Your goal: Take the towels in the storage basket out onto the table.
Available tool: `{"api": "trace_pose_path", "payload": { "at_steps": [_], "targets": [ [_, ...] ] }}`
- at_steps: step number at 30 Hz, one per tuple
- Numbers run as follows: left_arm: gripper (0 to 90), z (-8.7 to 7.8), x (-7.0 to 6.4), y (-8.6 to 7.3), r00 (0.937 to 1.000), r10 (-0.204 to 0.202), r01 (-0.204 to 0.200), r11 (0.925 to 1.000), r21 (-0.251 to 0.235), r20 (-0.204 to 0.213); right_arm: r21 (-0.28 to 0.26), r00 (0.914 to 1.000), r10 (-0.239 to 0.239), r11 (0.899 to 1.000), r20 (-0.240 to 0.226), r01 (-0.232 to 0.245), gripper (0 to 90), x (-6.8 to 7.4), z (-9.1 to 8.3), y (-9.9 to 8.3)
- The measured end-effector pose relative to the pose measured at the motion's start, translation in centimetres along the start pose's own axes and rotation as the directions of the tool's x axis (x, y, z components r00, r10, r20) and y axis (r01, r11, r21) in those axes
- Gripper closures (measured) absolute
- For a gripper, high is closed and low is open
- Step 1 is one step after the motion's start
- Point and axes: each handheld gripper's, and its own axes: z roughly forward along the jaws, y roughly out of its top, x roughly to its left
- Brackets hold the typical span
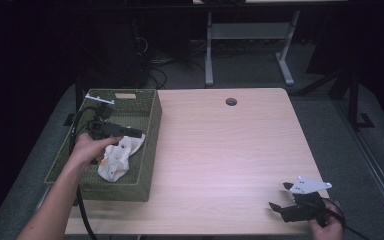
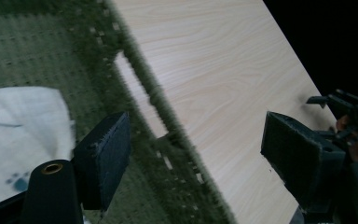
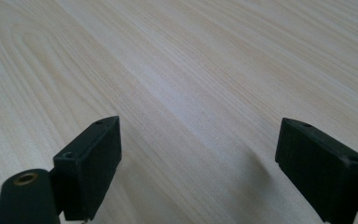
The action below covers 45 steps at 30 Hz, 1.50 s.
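We hold our left gripper over a green woven basket at the table's left edge, jaws spread wide and empty. A crumpled white cloth lies inside the basket, just beside the near jaw. It looks light, soft and limp, so we judge a pinch on a raised fold would hold best. Our right gripper rests low at the table's near right corner, jaws also parted, gripping nothing
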Motion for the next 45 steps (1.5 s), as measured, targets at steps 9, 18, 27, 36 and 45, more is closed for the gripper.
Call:
{"api": "trace_pose_path", "payload": {
  "at_steps": [9, 18, 27, 36, 45],
  "targets": [
    [23.8, -0.5, 2.8, -1.2, 0.9945, -0.053, 0.054, 0.9985, 0.008, -0.090, 0.000, 1.0000, 0.000, 1.000, 0.000, 0.000, 14.0, 0.0, 0.0, 0.0],
    [23.8, 0.2, 5.0, -2.4, 0.9793, -0.085, 0.097, 0.9935, 0.058, -0.184, -0.002, 1.0000, 0.006, 1.000, 0.000, -0.006, 14.0, 0.0, 0.0, 0.0],
    [24.6, 0.7, 6.4, -3.1, 0.9516, -0.081, 0.130, 0.9803, 0.149, -0.297, 0.000, 1.0000, -0.002, 1.000, -0.001, 0.002, 14.0, 0.0, 0.0, 0.0],
    [30.1, 1.7, 6.8, -3.3, 0.9339, -0.070, 0.150, 0.9669, 0.207, -0.351, 0.000, 1.0000, -0.001, 1.000, -0.005, 0.001, 14.0, 0.1, 0.0, 0.0],
    [39.6, 3.9, 7.3, -3.7, 0.9025, -0.007, 0.169, 0.9254, 0.339, -0.431, 0.001, 1.0000, -0.003, 1.000, -0.006, 0.003, 14.0, 0.1, 0.0, 0.0]
  ]
}}
